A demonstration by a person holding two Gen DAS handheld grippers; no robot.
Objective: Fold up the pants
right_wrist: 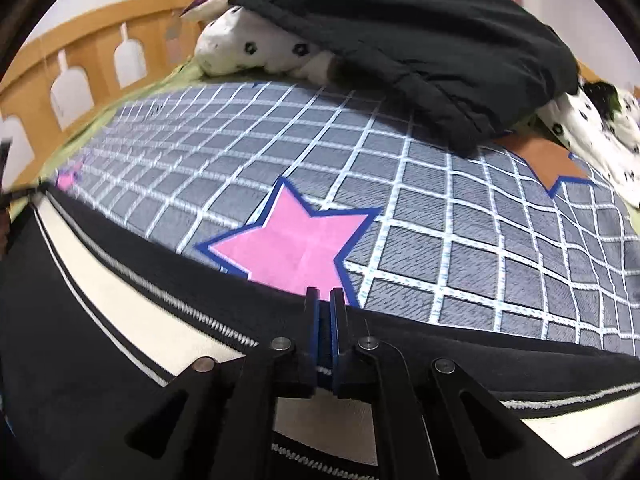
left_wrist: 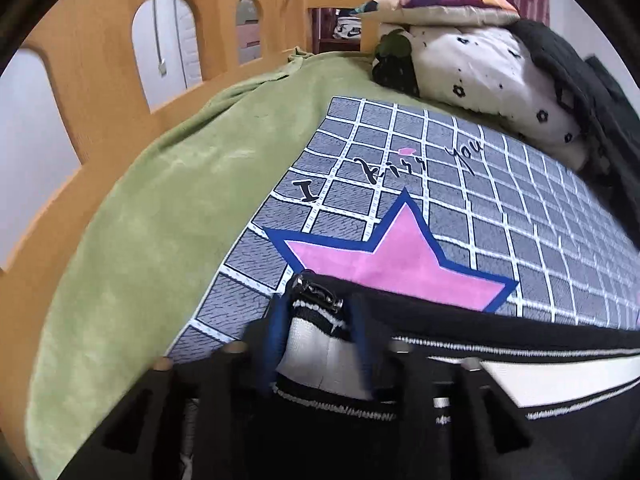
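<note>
Black pants (right_wrist: 132, 320) with white side stripes lie across the near edge of a grey checked blanket (right_wrist: 440, 248) on a bed, their upper edge reaching the lower points of a pink star (right_wrist: 296, 248) outlined in blue.

Seen from the left wrist, the left hand-held gripper (left_wrist: 320, 312) has its 2 blue-padded fingers (left_wrist: 280, 320) spread, one on each side of a bunched corner of the pants (left_wrist: 520, 360) with a metal zip end at its tip; the cloth sits between the pads, and whether they press on it I cannot tell, the picture being blurred there.

Seen from the right wrist, the right hand-held gripper (right_wrist: 325, 304) has its fingers nearly pressed together, pinching the black edge of the pants just below the star.

Beyond the blanket lie a green bed cover (left_wrist: 132, 216), a white pillow (left_wrist: 492, 76) with small black flowers, and a dark garment (right_wrist: 420, 36) draped over the pillows. Orange wooden bed rails (left_wrist: 100, 60) with arched cut-outs stand along the far side.
</note>
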